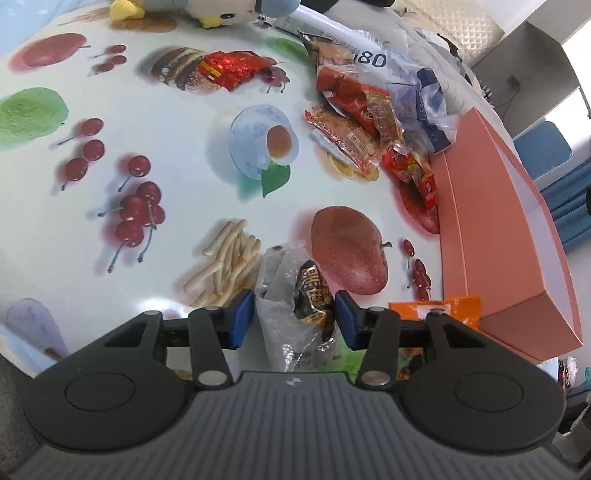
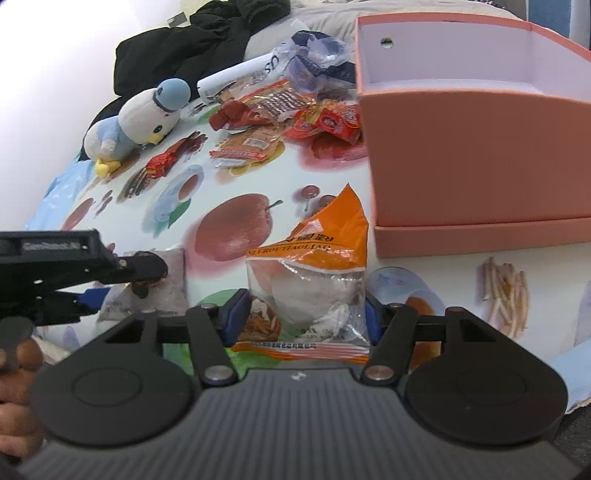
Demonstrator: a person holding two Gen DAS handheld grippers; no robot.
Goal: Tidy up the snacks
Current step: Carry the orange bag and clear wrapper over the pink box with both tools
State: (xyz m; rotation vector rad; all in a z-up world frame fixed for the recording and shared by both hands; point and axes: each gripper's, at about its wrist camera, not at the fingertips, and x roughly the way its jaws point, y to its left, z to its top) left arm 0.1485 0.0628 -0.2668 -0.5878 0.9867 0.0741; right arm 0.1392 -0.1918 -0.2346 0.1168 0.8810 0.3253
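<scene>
Left wrist view: left gripper straddles a clear packet with a dark label, blue pads at mid width. The 3 o'clock pad looks to touch the label side, the 9 o'clock pad sits just beside the clear film; I can't tell whether it has a firm grip. Packet lies flat on the fruit-print bench, at 6 o'clock of the frame. Step in hand, I judge: closing for the pick. Next move calls for finishing the close, then a lift and carry to the pink box at 3 o'clock. An orange packet corner lies between this packet and the box. Snack pile at 1 o'clock, lone red foil pack at 12, plush bird at the top edge.

Right wrist view: right gripper brackets the orange-and-clear packet, jaws fairly wide, pads at both edges of the wrapper; contact unclear, packet not lifted. Pink box at 1 o'clock, open top, near wall tall, so the packet needs to go up and over the rim. Left gripper crowds in from 9 o'clock on its own packet; the two paths to the box may cross. Remaining snacks at 12, plush bird at 10.
</scene>
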